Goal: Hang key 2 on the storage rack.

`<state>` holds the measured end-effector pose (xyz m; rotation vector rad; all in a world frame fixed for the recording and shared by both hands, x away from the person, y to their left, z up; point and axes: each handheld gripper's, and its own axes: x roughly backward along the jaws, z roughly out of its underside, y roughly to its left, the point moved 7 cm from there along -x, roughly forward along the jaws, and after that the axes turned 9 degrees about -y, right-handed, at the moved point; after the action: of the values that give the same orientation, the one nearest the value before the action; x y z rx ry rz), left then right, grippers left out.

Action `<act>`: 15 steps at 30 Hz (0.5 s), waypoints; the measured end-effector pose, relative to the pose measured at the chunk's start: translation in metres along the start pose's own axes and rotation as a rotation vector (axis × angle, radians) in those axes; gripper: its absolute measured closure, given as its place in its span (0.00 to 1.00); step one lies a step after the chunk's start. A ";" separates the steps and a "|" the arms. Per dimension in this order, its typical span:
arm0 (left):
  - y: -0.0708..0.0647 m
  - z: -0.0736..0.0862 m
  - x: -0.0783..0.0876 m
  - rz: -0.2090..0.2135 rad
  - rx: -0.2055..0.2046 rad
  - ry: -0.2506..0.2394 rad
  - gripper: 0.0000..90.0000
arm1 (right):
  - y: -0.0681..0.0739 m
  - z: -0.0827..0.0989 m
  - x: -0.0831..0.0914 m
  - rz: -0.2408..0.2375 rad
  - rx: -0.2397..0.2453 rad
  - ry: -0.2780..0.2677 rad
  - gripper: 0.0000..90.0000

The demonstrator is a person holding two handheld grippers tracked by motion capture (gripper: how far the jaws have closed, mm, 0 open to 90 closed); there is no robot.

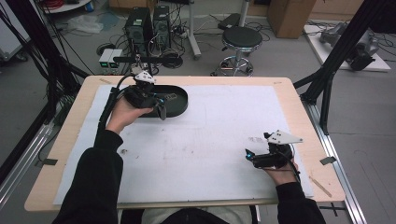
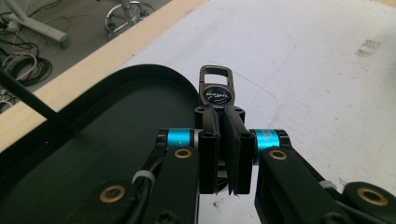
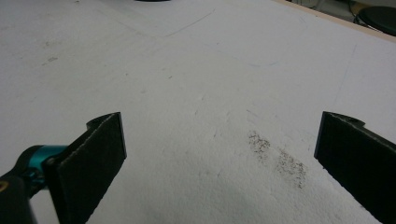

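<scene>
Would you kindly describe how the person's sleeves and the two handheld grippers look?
Both sleeves are black. The left gripper and right gripper are black with bright blue collars and flat black pads; the left shows brass-coloured screws. Each carries a grey three-cornered plate, and a black cable trails from the left.

Two grippers (image 1: 161, 111) (image 1: 247, 154), one black tray (image 1: 180, 95), one metal keyring tag (image 2: 216, 88), one stool (image 1: 240, 39).

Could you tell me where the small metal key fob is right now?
The key fob is clamped between the left gripper's jaws, above the black tray's right end at the table's far left.
</scene>
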<state>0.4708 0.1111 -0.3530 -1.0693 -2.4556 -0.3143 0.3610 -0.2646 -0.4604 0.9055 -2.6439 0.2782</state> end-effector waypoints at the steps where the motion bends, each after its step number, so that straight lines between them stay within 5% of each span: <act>1: 0.002 -0.002 0.001 -0.005 0.002 -0.007 0.94 | 0.000 0.000 0.000 0.000 -0.001 0.000 0.01; 15: 0.037 -0.008 0.019 -0.102 0.078 -0.096 0.94 | 0.000 -0.001 0.001 0.006 -0.001 -0.006 0.01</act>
<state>0.4893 0.1452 -0.3352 -0.9486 -2.5904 -0.2011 0.3605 -0.2648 -0.4593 0.8987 -2.6523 0.2758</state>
